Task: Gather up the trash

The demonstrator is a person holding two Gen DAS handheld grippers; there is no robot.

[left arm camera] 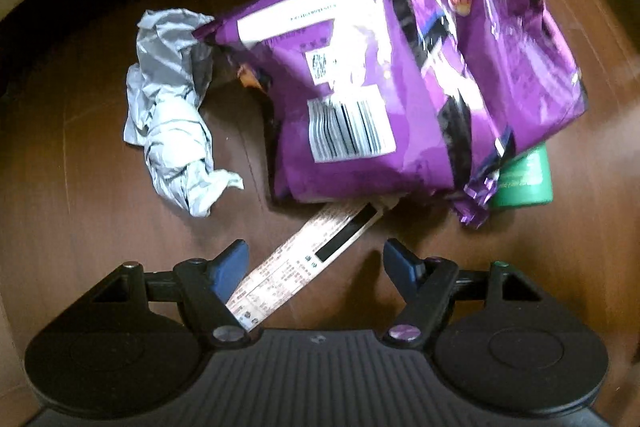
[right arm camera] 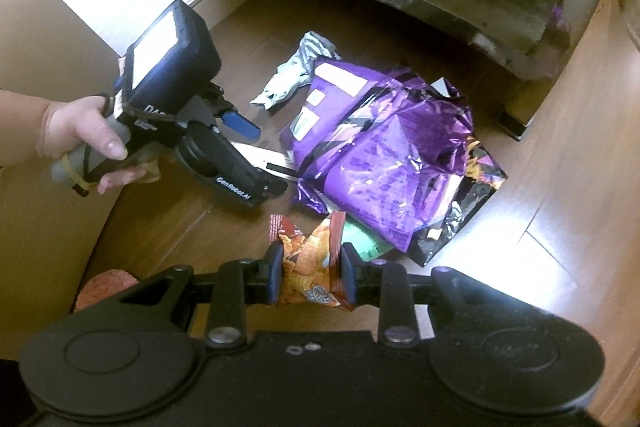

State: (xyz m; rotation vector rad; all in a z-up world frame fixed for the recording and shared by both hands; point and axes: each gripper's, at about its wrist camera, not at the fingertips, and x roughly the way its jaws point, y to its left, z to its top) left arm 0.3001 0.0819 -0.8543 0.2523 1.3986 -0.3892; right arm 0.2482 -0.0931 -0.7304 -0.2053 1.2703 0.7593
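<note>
Jaws of my left gripper (left arm camera: 316, 255) stand wide over the floor (left arm camera: 100, 227), straddling a flat printed paper strip (left arm camera: 304, 259) whose long axis runs diagonally toward the glossy purple snack bag (left arm camera: 400, 75). Crumpled grey wrapper (left arm camera: 168, 115) lies left. My right gripper (right arm camera: 308, 271) pinches an orange crinkly snack packet (right arm camera: 308, 259).

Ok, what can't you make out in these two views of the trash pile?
- Green packet: mostly covered by the purple bag in both views.
- Paper strip: print too small to read; far end hidden under the purple bag.
- Snack wrapper in the right gripper: lower end hidden behind the gripper body.
</note>
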